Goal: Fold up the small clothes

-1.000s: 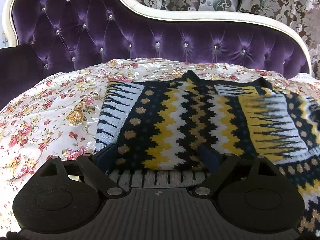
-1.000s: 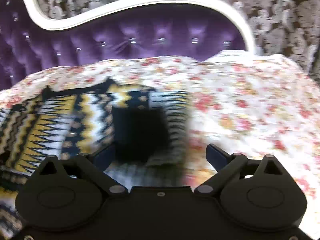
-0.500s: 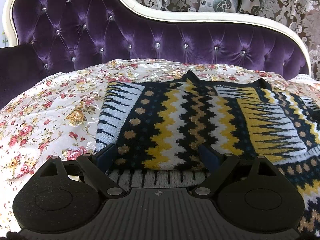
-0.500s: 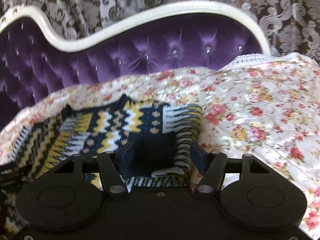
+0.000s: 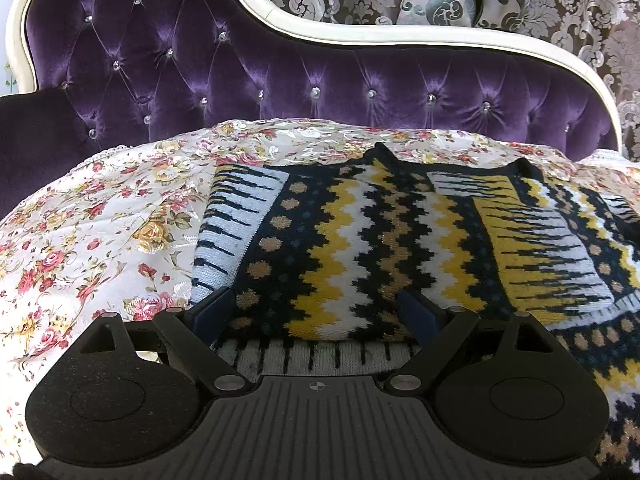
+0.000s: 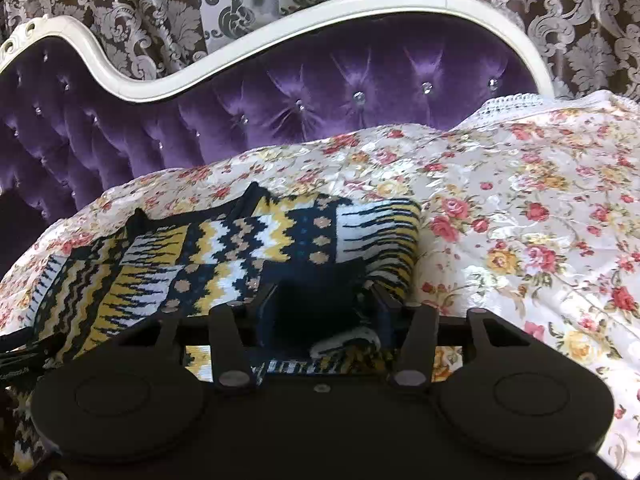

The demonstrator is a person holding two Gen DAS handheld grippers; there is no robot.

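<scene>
No legible text, seemingly.

The right gripper is closing its dark blue fingers around a folded edge of the navy, yellow and white zigzag-knit sweater, which is lying on the floral satin bedspread.

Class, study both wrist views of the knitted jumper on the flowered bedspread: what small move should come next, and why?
Probably the right claw should close fully on the dark flap of the jumper between its fingers, since that flap sits bunched there while the left claw stands open over the folded edge.
</scene>
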